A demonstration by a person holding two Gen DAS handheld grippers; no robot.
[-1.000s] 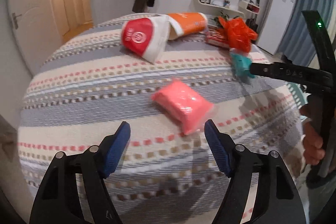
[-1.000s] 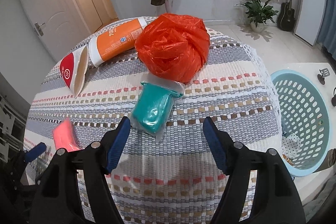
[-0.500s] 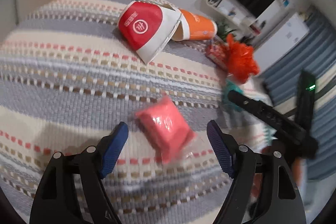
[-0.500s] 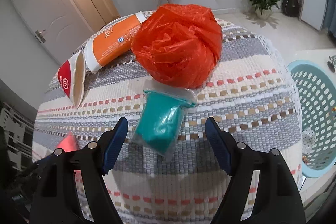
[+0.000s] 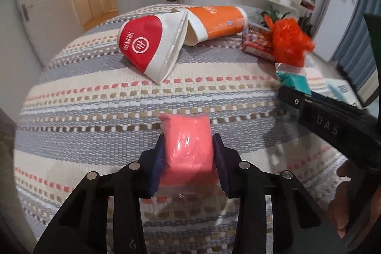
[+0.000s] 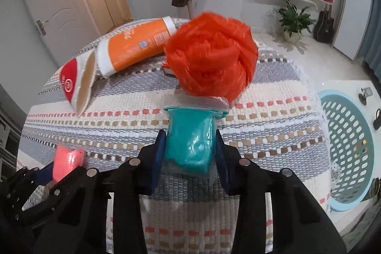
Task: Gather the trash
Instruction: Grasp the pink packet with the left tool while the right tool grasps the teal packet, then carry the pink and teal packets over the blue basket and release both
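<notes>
Two grippers worked the striped worktop. Left gripper point(image 5: 188, 154) jaws were closing, pads pressed on the pink packet point(image 5: 188, 144) near the worktop's near edge. Right gripper point(image 6: 189, 149) jaws were closing too, clamped on the teal packet point(image 6: 190, 137), which touched the orange bag point(image 6: 212, 58). Blue basket point(image 6: 350, 204) sat past the right edge.

The surface point(image 5: 95, 111), under a striped cloth, carries a pink bag point(image 5: 188, 142), teal bag point(image 6: 190, 142), orange bag point(image 6: 212, 58), carton point(image 5: 152, 47), and tube point(image 5: 214, 20).
</notes>
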